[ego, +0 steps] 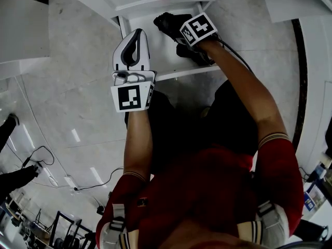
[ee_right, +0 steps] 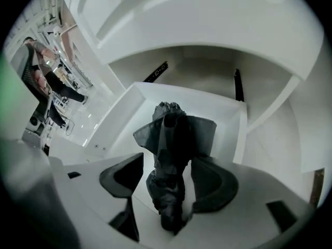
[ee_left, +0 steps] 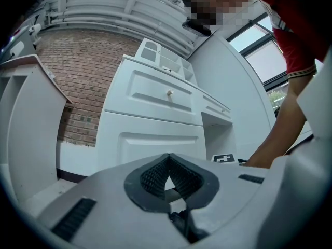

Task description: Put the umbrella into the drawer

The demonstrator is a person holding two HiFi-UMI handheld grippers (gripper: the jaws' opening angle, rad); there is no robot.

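Right gripper view: the right gripper [ee_right: 167, 165] has its jaws wide apart and pinches nothing, so the umbrella [ee_right: 174, 139] lies loose inside the drawer [ee_right: 192, 93], stretched from 12 o'clock to 6 o'clock. The left gripper [ee_left: 168, 173] is pinched together and empty, probably kept out of the way.

A red brick wall [ee_left: 78, 71] stood behind a white cabinet [ee_left: 150, 134], whose closed upper front carried a small round knob [ee_left: 169, 93]. Tall windows [ee_left: 262, 51] lay to the cabinet's right, beneath a white ribbed ceiling [ee_left: 104, 4]. Pale, glossy floor tiles [ego: 67, 97] reflected strip lights, and black cables [ego: 44, 148] trailed across them.
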